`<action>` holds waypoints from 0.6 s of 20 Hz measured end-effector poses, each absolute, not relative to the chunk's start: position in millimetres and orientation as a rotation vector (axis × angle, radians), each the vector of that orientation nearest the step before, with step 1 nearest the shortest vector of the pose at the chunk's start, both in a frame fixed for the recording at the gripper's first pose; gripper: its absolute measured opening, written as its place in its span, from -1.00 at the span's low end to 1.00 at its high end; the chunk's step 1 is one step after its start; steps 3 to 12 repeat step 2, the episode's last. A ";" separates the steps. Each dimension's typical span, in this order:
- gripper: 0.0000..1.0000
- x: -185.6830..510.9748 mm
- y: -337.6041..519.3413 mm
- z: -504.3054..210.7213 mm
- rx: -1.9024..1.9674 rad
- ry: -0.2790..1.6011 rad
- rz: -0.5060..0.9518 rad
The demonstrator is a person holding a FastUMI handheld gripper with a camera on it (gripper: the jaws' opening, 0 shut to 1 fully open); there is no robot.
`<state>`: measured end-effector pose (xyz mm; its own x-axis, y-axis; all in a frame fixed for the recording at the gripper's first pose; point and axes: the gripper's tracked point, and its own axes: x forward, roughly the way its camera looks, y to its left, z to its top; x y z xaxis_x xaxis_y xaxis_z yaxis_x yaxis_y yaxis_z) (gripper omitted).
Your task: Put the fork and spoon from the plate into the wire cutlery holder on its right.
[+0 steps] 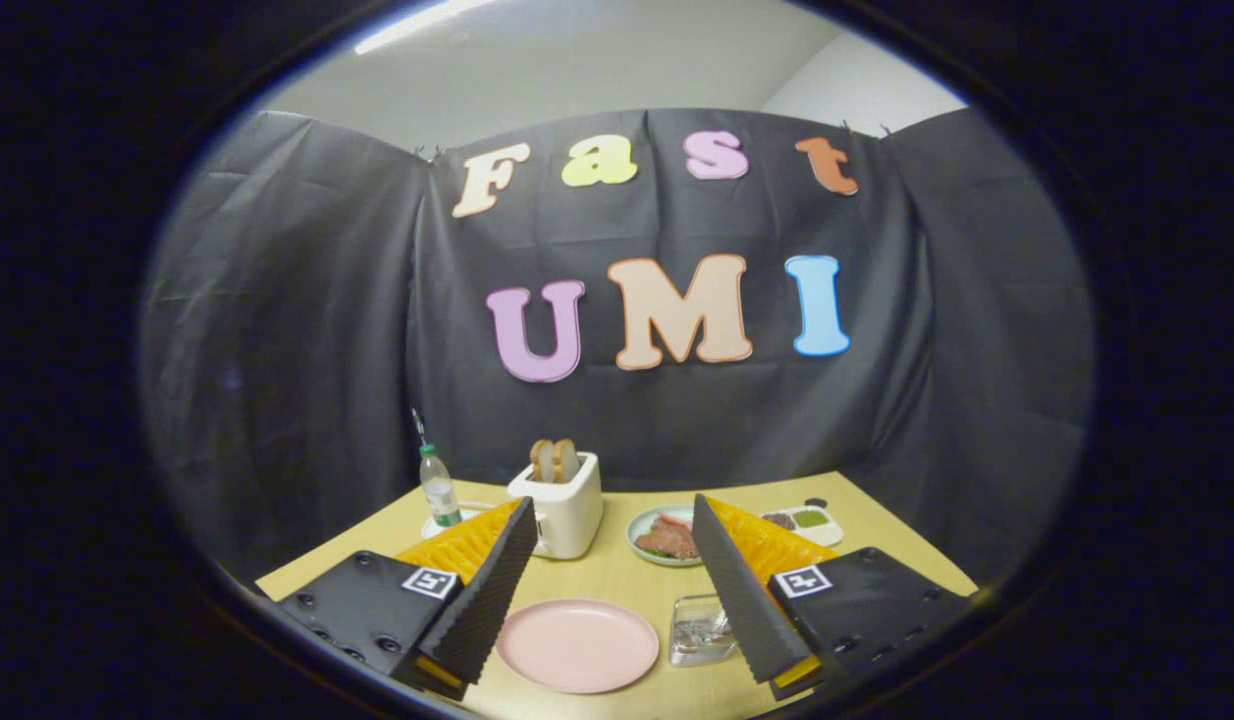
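A pink plate [577, 645] lies on the wooden table [627, 575], low between my two fingers, and its top looks bare. Just right of the plate, against my right finger [737, 590], stands the small wire cutlery holder [701, 630]. Something shiny glints inside it, but I cannot tell what it is. My gripper [613, 502] is held above the table's near side, open wide with nothing between the fingers.
Beyond the fingers stand a white toaster [565, 510] with two bread slices, a water bottle [438, 488] on its left, a light plate of food [663, 538] and a white sauce tray [809, 521] on the right. Black cloth walls close the table's back and sides.
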<state>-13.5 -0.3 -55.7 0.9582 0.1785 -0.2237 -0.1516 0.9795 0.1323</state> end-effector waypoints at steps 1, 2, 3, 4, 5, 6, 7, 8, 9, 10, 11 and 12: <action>0.97 -13.8 -1.0 -51.1 0.112 0.215 0.163; 0.97 -15.5 -2.0 -50.0 0.101 0.208 0.158; 0.97 -15.5 -2.0 -50.0 0.101 0.208 0.158; 0.97 -15.5 -2.0 -50.0 0.101 0.208 0.158; 0.97 -15.5 -2.0 -50.0 0.101 0.208 0.158; 0.97 -15.5 -2.0 -50.0 0.101 0.208 0.158; 0.97 -15.5 -2.0 -50.0 0.101 0.208 0.158; 0.97 -15.5 -2.0 -50.0 0.101 0.208 0.158; 0.97 -15.5 -2.0 -50.0 0.101 0.208 0.158; 0.97 -15.5 -2.0 -50.0 0.101 0.208 0.158; 0.97 -15.5 -2.0 -50.0 0.101 0.208 0.158; 0.97 -15.5 -2.0 -50.0 0.101 0.208 0.158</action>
